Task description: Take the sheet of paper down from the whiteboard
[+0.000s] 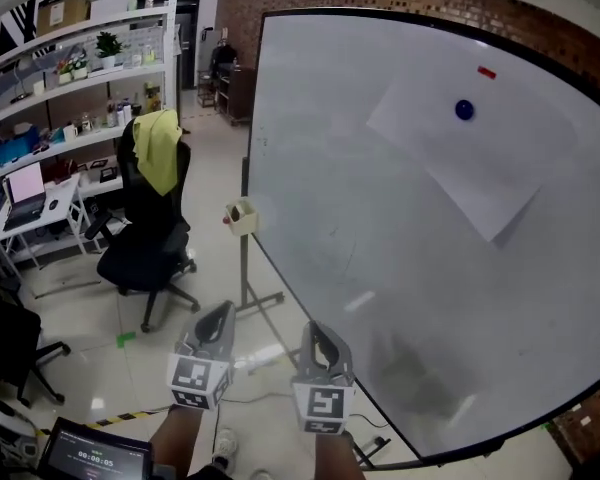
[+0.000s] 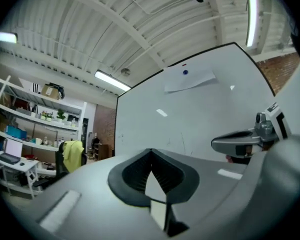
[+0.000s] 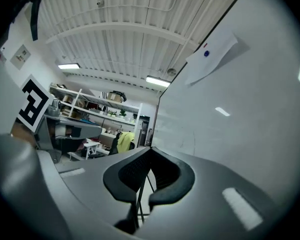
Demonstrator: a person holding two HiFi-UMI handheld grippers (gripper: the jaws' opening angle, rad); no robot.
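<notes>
While both grippers hang low in the head view, off the whiteboard's [image 1: 360,228] lower left edge, the sheet of paper [image 1: 470,163] is up near the board's top right corner, tilted, with a blue magnet [image 1: 464,110] pinning it close to its upper edge. A little red piece [image 1: 487,72] sits just above that, near the board's top edge. The left gripper [image 1: 220,314] has its jaws fully together with nothing in them, and it's the same for the right gripper [image 1: 314,330]: closed and empty. Both are well apart from the paper. Off to the left of the board there's a black office chair [image 1: 145,253] with a yellow cloth [image 1: 158,148] draped over its back.
</notes>
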